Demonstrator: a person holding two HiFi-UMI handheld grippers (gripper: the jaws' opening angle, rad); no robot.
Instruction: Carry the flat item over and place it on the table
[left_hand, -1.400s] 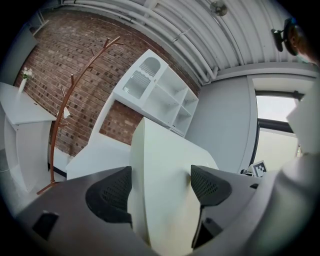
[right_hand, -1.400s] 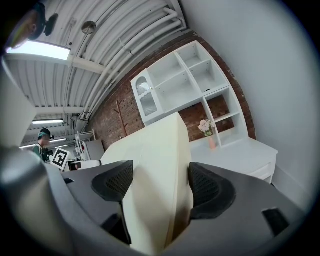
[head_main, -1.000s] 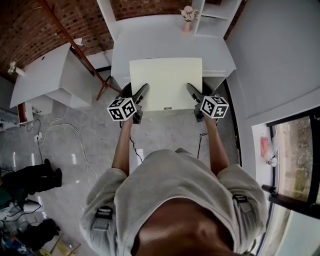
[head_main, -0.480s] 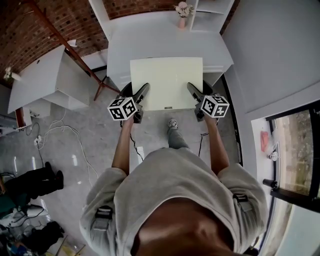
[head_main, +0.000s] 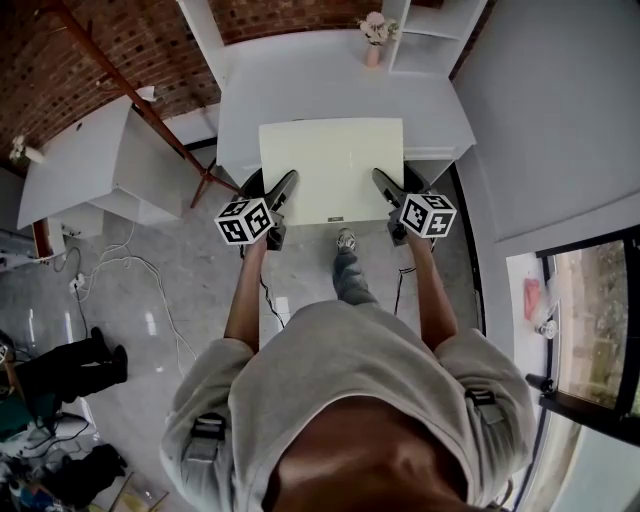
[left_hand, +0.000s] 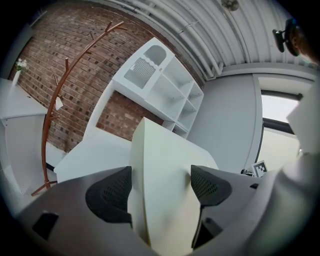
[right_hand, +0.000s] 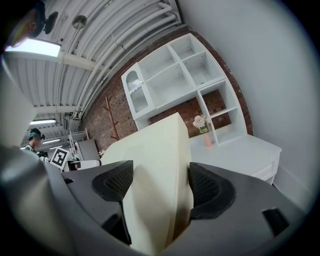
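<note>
A flat cream-coloured board (head_main: 332, 165) is held level in the air between my two grippers, its far edge over the front of a white table (head_main: 290, 80). My left gripper (head_main: 285, 186) is shut on the board's left near edge, the board (left_hand: 160, 185) filling the space between its black pads. My right gripper (head_main: 385, 184) is shut on the right near edge, and the board (right_hand: 155, 175) runs out between its pads toward the table (right_hand: 245, 150).
A small vase of flowers (head_main: 375, 30) stands at the table's far edge beside a white shelf unit (head_main: 430, 30). A red-brown coat stand (head_main: 150, 100) and another white desk (head_main: 90, 160) are to the left. Cables (head_main: 120, 260) lie on the grey floor.
The table has come slightly nearer under the board, and the person's foot has stepped forward below it. Both grippers keep their hold.
</note>
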